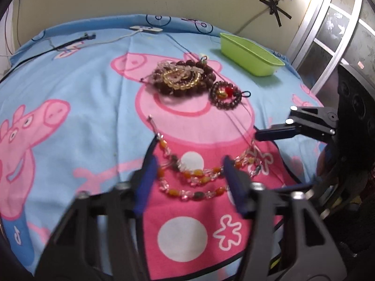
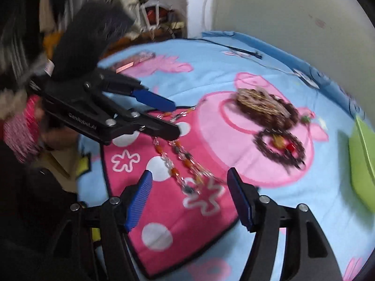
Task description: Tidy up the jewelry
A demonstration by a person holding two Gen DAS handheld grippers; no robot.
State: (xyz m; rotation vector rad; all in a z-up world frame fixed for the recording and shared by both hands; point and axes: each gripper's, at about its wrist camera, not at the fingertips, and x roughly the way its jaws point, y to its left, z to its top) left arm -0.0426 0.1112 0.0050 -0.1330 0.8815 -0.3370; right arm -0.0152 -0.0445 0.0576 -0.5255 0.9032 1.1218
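Note:
A necklace of orange and clear beads (image 1: 194, 175) (image 2: 180, 154) lies in loops on the pink part of the cartoon bedsheet. My left gripper (image 1: 189, 154) (image 2: 175, 118) stands over one end of it, jaws apart, with strands lying between the blue pads and no pad pressing on them. My right gripper (image 2: 189, 171) is open over the other end; one of its fingers (image 1: 274, 132) shows in the left wrist view. Farther off lie a pile of dark and gold bead bracelets (image 1: 182, 77) (image 2: 264, 107) and a small dark bracelet with a red bead (image 1: 226, 96) (image 2: 281, 147).
A lime-green tray (image 1: 250, 53) (image 2: 361, 164) sits near the bed's far right edge. Cables and a charger (image 1: 145, 29) lie along the back by the wall. A person's pink patterned sleeve (image 2: 21, 128) is behind the left gripper. Clutter stands beyond the bed.

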